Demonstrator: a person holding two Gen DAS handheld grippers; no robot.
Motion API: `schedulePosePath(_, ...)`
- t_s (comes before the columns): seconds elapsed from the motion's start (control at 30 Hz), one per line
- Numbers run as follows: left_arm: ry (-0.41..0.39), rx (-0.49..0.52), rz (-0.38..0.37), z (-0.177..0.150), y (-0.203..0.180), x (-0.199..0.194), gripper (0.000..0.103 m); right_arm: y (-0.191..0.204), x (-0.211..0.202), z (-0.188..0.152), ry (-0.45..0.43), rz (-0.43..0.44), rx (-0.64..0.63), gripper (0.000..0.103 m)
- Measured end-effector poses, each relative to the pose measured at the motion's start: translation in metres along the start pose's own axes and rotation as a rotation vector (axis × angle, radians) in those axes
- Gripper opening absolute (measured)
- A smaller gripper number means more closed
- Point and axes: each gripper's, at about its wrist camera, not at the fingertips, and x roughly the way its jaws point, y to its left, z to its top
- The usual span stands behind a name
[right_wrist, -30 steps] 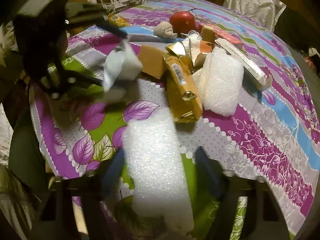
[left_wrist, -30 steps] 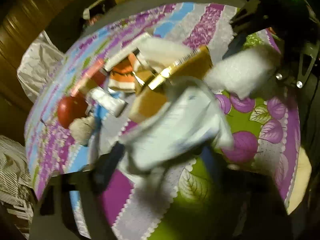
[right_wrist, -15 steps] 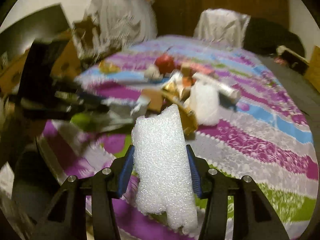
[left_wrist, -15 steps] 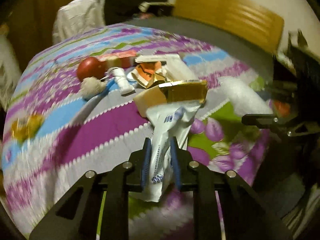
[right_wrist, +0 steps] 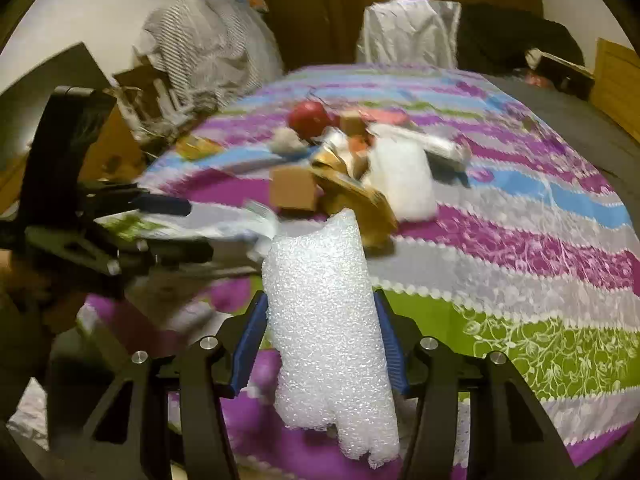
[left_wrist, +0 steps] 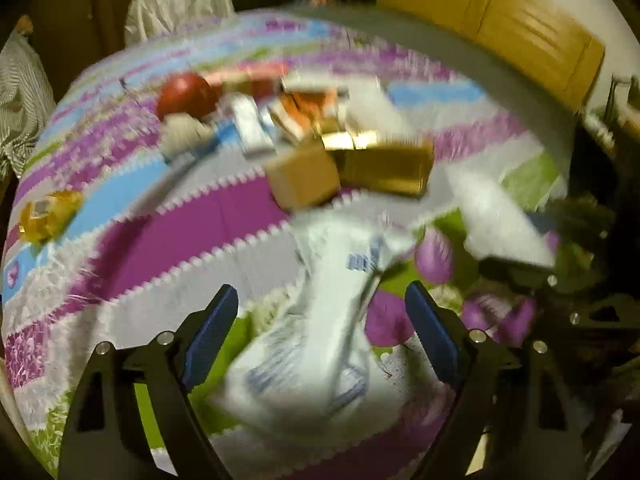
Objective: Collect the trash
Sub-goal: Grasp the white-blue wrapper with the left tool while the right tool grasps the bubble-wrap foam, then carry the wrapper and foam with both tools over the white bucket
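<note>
Foam sheet white, bubbly, clamped upright

surface: table under purple, blue, green and grey striped floral cloth | ahead of my right gripper: tan cardboard box, gold foil carton, white foam sheet, red apple | far left of my left gripper: yellow wrapper

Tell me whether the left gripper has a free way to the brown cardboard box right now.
Probably yes. The left gripper is opening, its jaws clear of the white plastic wrapper between them. The brown cardboard box sits just beyond; only that wrapper lies in the path.
</note>
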Motion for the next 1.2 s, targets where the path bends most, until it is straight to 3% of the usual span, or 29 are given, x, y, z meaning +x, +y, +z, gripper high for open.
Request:
schedulePosePath(0.07,0.038,0.020,0.023,-0.001,-0.006,0.013,0.065,0.001,0.007,-0.003,0.022,-0.019,-0.014,0.054)
schedulePosePath(0.1,0.046,0.020,0.022,-0.002,-0.009,0.019,0.063,0.000,0.010,-0.005,0.031,-0.021,-0.015,0.054)
schedulePosePath(0.27,-0.019,-0.073,0.032,-0.006,0.000,0.012,0.035,-0.004,0.015,-0.007,0.012,-0.048,-0.014,0.051)
schedulePosePath(0.37,-0.096,-0.123,0.071,-0.013,-0.001,-0.006,0.033,-0.002,-0.002,-0.004,-0.073,-0.081,-0.015,0.051)
schedulePosePath(0.57,-0.388,-0.242,0.254,-0.023,-0.017,-0.081,0.033,0.018,-0.066,0.019,-0.344,-0.156,-0.026,0.051)
schedulePosePath(0.73,-0.562,-0.270,0.319,-0.016,-0.037,-0.125,0.034,0.029,-0.108,0.033,-0.518,-0.224,-0.023,0.051)
schedulePosePath(0.83,-0.616,-0.276,0.363,-0.014,-0.042,-0.137,0.034,0.030,-0.119,0.037,-0.557,-0.261,-0.019,0.051)
schedulePosePath(1.2,-0.623,-0.278,0.372,-0.020,-0.043,-0.139,0.034,0.036,-0.128,0.043,-0.554,-0.264,-0.019,0.051)
